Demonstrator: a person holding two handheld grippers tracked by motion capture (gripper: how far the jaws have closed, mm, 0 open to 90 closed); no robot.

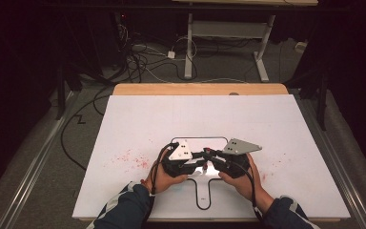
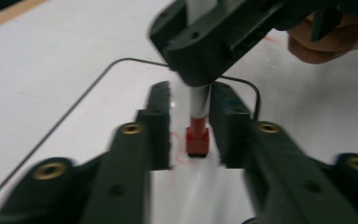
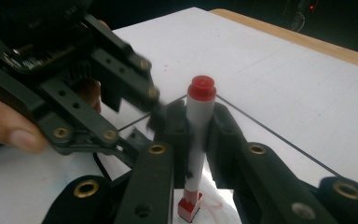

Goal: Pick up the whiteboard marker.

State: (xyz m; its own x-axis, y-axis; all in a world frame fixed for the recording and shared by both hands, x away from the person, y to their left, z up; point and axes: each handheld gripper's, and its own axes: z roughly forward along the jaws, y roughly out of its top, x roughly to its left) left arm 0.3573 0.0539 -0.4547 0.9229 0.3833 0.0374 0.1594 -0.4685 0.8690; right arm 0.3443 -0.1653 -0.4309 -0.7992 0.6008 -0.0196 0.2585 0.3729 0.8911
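A white marker (image 3: 199, 135) with a red end cap is held upright between the jaws of the right gripper (image 3: 200, 126), which are closed against its barrel; its red tip (image 2: 197, 140) is seen pressed to a glossy board (image 1: 198, 142) bounded by a thin black outline, where faint red scribbles are visible. In the left gripper view the left gripper (image 2: 191, 121) is seen with its jaws narrowly parted on either side of the tip, apparently not touching it, though the view is blurred. The upper barrel is hidden there by the right gripper's body. In the high view both grippers are met at the table's (image 1: 138, 119) near middle, and the marker cannot be made out between them.
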